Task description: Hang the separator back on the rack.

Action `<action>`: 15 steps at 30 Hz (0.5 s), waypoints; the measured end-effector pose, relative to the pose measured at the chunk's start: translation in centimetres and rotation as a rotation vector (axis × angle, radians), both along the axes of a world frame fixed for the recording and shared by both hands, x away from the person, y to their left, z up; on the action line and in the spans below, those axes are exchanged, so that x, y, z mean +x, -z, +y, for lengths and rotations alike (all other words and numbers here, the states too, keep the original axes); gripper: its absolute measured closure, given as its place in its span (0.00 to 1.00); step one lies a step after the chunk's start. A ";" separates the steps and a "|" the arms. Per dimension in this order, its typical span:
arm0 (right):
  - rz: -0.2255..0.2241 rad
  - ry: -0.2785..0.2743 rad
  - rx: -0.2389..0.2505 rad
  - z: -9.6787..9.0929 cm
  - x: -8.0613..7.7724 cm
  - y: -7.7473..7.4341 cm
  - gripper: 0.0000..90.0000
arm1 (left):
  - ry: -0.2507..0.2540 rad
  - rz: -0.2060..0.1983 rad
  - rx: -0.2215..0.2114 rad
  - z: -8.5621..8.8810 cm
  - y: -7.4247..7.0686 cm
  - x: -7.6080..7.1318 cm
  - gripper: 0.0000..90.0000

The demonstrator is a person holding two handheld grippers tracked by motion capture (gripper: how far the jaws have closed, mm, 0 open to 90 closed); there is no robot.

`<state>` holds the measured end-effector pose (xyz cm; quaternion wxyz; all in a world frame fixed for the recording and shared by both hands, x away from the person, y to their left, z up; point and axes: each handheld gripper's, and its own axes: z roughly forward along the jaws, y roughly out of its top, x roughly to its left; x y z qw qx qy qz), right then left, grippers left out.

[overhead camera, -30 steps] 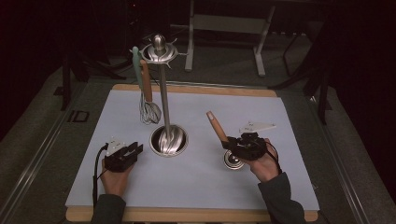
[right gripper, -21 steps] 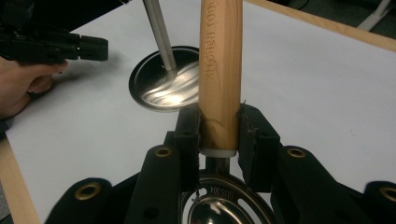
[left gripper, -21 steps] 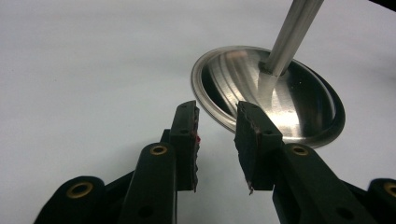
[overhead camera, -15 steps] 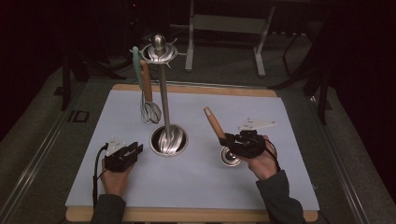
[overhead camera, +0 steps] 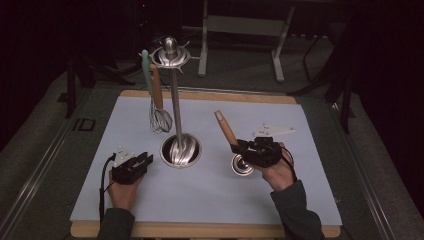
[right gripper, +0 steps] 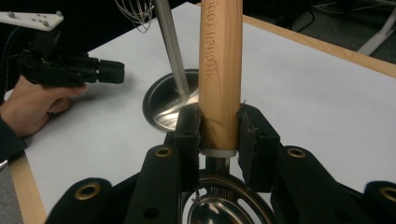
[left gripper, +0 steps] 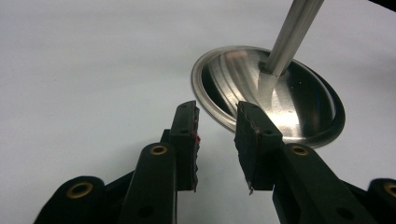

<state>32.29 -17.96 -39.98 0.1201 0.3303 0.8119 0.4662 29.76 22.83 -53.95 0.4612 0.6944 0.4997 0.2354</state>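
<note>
A steel utensil stand (overhead camera: 175, 95) rises from a round base (overhead camera: 181, 149) at the middle of the white mat. A whisk (overhead camera: 160, 120) with a wooden handle and a pale green utensil (overhead camera: 146, 70) hang from its top. My right gripper (overhead camera: 241, 148) (right gripper: 219, 126) is shut on the wooden handle (right gripper: 220, 60) of a utensil whose round steel head (overhead camera: 242, 165) sits low by the mat, handle (overhead camera: 226, 128) tilted up and left. My left gripper (overhead camera: 145, 161) (left gripper: 217, 123) rests open and empty just left of the base (left gripper: 299, 107).
The white mat (overhead camera: 250, 210) lies on a wooden board (overhead camera: 210, 230) with a raised rim. A metal frame (overhead camera: 240, 25) stands on the dark floor behind the table. In the right gripper view, the other hand's gripper (right gripper: 112, 71) lies beyond the base (right gripper: 163, 105).
The tip of the wooden handle held by my right gripper has shifted slightly up and left in the high view. My left gripper has stayed put.
</note>
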 end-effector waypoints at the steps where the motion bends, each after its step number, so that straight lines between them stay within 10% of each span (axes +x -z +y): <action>1: 0.000 -0.002 0.004 0.1 0.0 -0.1 0.79 | 0.000 0.001 0.000 0.0 0.0 0.0 0.77; 15: -0.020 -0.013 0.043 1.0 0.1 -1.1 0.79 | 0.002 0.001 0.001 0.0 0.0 0.0 0.77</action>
